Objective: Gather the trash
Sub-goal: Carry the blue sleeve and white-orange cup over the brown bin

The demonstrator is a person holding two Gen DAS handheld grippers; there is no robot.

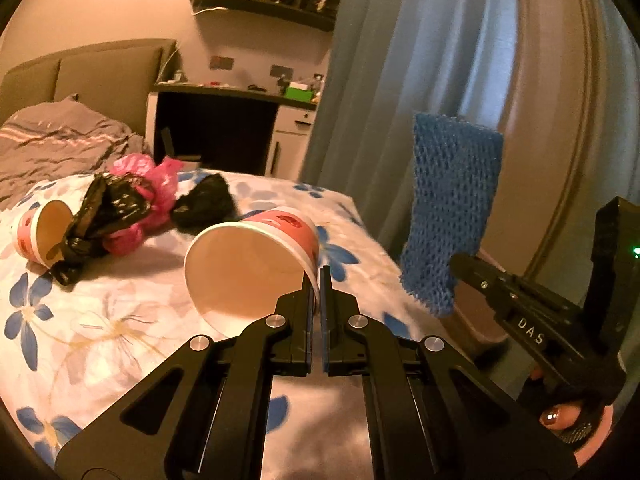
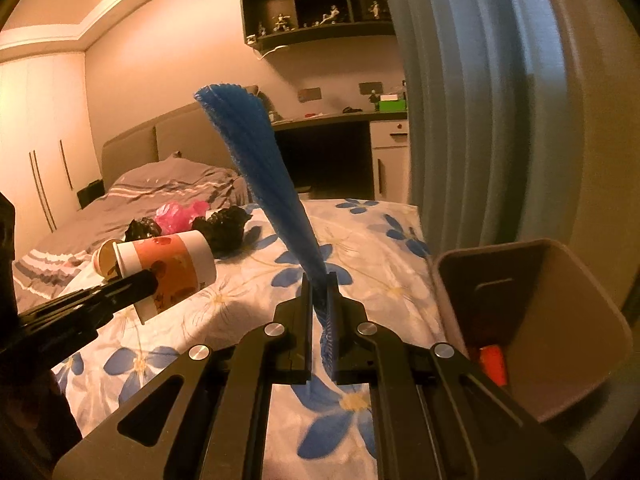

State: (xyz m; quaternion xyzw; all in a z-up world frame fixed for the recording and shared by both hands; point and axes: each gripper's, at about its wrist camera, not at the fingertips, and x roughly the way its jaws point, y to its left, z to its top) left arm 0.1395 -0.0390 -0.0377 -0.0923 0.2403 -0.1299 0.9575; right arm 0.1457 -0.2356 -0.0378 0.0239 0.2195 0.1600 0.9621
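Note:
My left gripper (image 1: pixel 319 280) is shut on the rim of a red-and-white paper cup (image 1: pixel 256 264), held on its side above the flowered bed; the cup also shows in the right wrist view (image 2: pixel 168 276). My right gripper (image 2: pixel 319 284) is shut on a blue foam net sleeve (image 2: pixel 264 176), which stands up from the jaws; the sleeve also shows in the left wrist view (image 1: pixel 452 208). A second paper cup (image 1: pixel 40 236) lies on the bed beside a black bag (image 1: pixel 100 220), a pink bag (image 1: pixel 148 188) and another black bag (image 1: pixel 204 204).
A beige trash bin (image 2: pixel 560 320) stands open at the bed's right side, with something orange (image 2: pixel 494 364) inside. A blue curtain (image 2: pixel 460 100) hangs behind it. A desk (image 2: pixel 340 120) and a wall shelf are at the back.

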